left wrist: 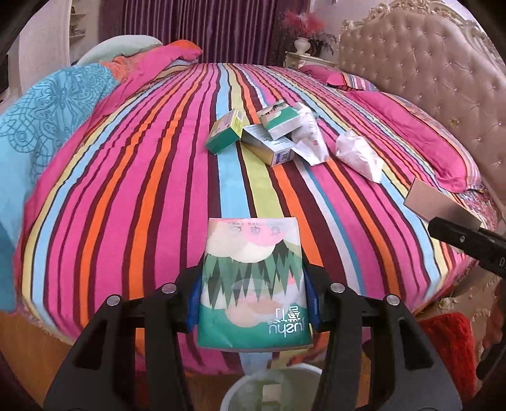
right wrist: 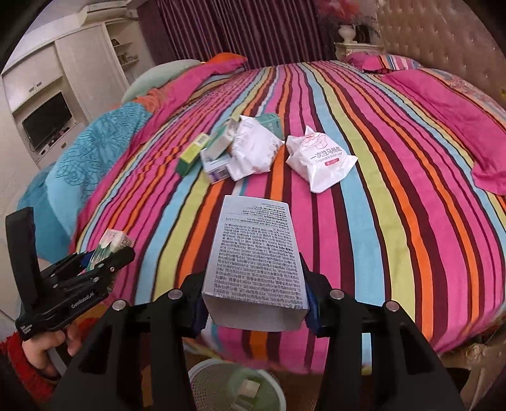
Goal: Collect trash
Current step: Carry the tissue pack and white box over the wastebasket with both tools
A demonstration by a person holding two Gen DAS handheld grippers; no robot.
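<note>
White bin (right wrist: 202,376) with small boxes (right wrist: 249,387) inside

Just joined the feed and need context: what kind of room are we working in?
A bedroom, most likely: a bed with a striped cover, a tufted headboard and purple curtains behind it.

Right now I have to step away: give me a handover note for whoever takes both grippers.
Left gripper: shut on a green tissue pack, above the white bin.
Right gripper: shut on a white printed box, above the same bin.
Done: some items already in the bin.
Left: drop both, then clear the striped bed: small boxes and two white wrappers.
</note>
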